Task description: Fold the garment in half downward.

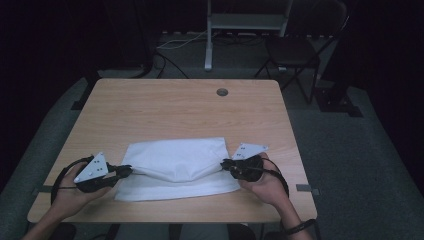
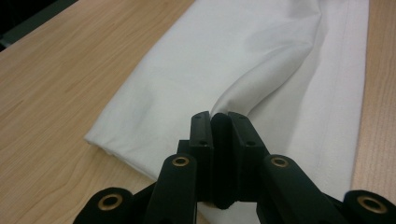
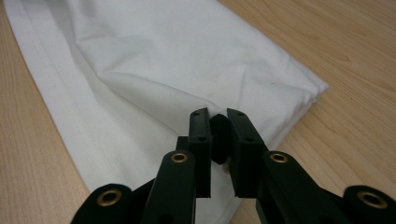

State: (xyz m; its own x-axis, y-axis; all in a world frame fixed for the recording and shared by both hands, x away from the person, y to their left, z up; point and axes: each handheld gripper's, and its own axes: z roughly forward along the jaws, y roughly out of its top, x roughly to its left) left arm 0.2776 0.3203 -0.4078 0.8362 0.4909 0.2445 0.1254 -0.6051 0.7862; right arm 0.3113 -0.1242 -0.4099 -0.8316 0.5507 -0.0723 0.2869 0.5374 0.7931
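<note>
White cloth (image 1: 176,167) folded flat on the near half of the wooden worktop (image 1: 165,107) — top layer pulled up at both ends. Left tongs (image 1: 127,171) clamped tight on the cloth's left edge, right tongs (image 1: 226,163) pinched shut on its right edge — fabric drawn into a crease at each grip.

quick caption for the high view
Two handheld grippers, left and right, pinch opposite ends of a folded white cloth.

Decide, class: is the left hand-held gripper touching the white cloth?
Touching. In the left gripper view, the left hand-held gripper has its jaws shut on a raised fold of the white cloth, and the fabric is drawn taut up to the tips.
</note>
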